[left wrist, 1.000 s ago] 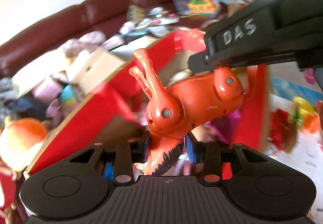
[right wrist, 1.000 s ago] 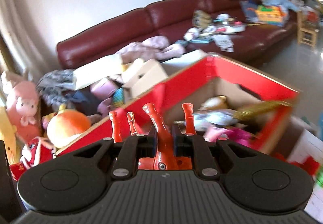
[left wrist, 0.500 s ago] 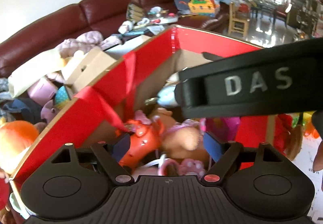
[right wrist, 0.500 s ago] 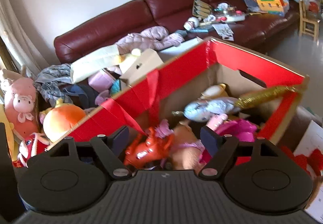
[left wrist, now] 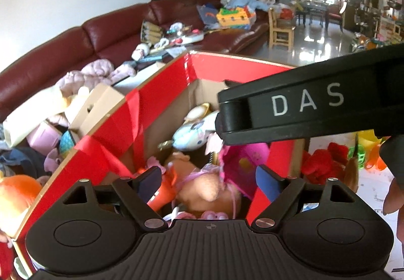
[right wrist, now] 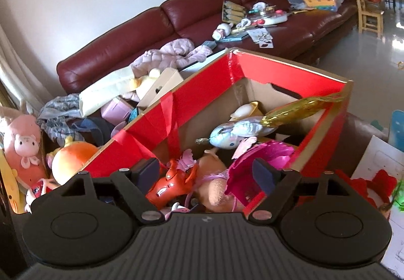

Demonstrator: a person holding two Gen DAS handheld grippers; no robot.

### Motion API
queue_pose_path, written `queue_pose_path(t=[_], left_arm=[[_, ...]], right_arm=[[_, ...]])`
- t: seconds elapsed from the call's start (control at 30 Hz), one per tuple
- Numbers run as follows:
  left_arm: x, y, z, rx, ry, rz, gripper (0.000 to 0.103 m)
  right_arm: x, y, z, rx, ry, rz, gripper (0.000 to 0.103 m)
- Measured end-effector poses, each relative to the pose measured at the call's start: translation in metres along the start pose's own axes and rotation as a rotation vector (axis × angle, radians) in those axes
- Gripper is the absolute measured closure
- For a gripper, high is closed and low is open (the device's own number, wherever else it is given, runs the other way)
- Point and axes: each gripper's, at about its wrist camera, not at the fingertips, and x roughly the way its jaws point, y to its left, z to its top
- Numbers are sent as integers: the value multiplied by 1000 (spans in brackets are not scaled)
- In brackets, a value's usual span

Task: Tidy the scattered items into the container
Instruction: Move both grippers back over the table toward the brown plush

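Note:
The red cardboard box (left wrist: 161, 83) (right wrist: 290, 65) stands open below both grippers, filled with several toys. An orange plastic horse (right wrist: 171, 186) (left wrist: 161, 194) lies inside near the front left, beside a pink-dressed doll (right wrist: 214, 189) and a magenta toy (right wrist: 262, 156). My left gripper (left wrist: 208, 179) hangs open over the box with nothing between its fingers. My right gripper (right wrist: 205, 170) is above the box too; its jaws are opening and grip nothing. The right gripper's black body (left wrist: 303, 108) crosses the left wrist view and hides the box's far right side.
A dark red sofa (right wrist: 202, 15) strewn with books, clothes and toys runs behind the box. Plush toys, an orange ball-shaped plush (right wrist: 73, 158) and small boxes lie to its left. A wooden chair (left wrist: 280, 30) stands on the shiny floor at the right. More toys lie at the right (left wrist: 318, 161).
Both grippers were shut on the orange horse, one at each end. Both opened, the horse dropped into the box, and both grippers drew back a little.

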Motion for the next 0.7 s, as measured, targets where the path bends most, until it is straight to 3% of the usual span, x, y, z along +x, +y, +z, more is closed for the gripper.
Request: queue_pose_path(t=[0.37, 0.7], left_arm=[[-14, -62, 11, 116, -58, -111, 10], [11, -141, -5, 242, -5, -261, 10]], right_arm=[[-51, -57, -3, 89, -75, -108, 15], [-73, -153, -30, 263, -68, -321, 14]])
